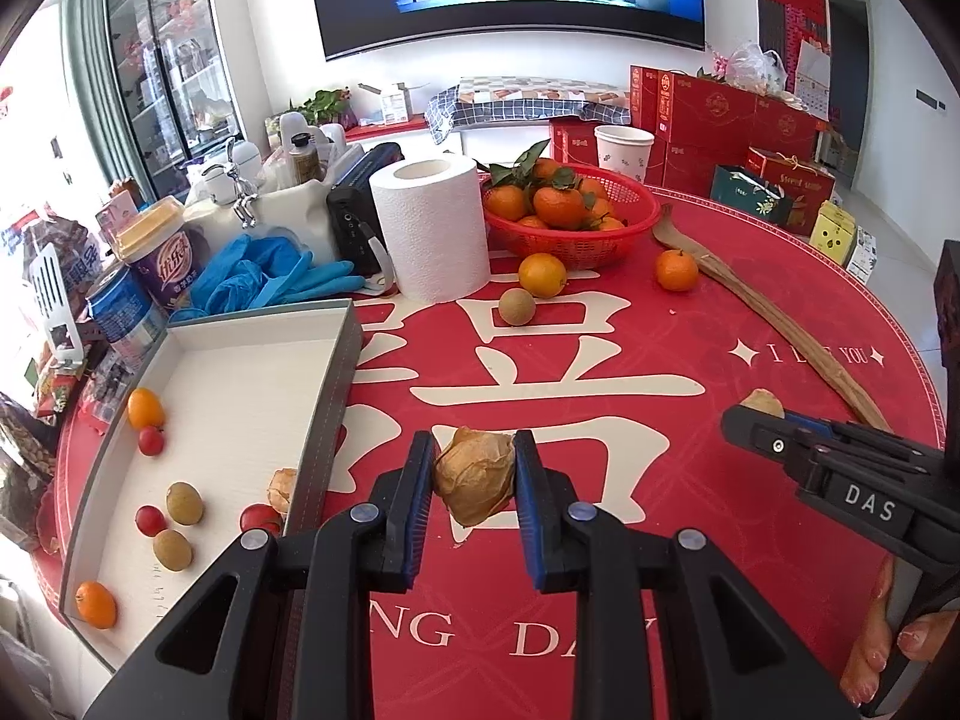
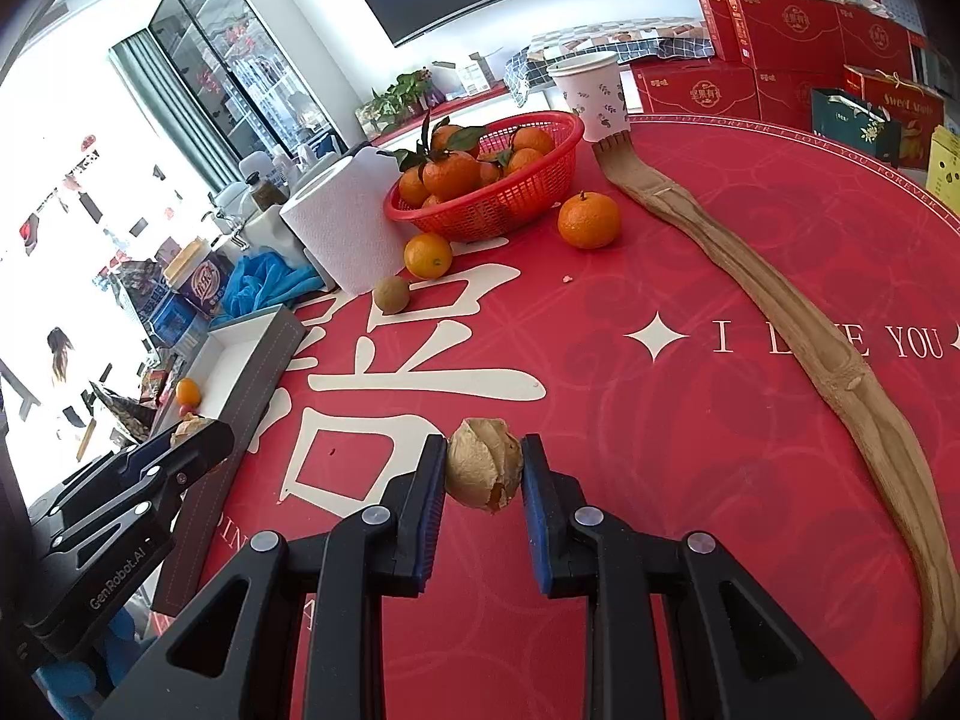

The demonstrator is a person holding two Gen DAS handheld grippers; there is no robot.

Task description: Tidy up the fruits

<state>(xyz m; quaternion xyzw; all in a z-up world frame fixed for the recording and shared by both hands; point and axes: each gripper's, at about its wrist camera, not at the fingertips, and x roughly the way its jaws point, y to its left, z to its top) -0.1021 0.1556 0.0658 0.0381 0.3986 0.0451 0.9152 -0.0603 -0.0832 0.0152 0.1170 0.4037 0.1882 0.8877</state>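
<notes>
My left gripper is shut on a papery-husked physalis, held just above the red tablecloth beside the right wall of a white-lined grey tray. The tray holds kumquats, cherry tomatoes, longans and another husked physalis. My right gripper is shut on a second husked physalis over the middle of the table. Farther back, an orange, a longan and a mandarin lie loose in front of a red basket of mandarins.
A paper roll, blue gloves, cans and bottles crowd the back left. A long bamboo back scratcher curves along the right side. A paper cup stands behind the basket. A person's fingers show at lower right.
</notes>
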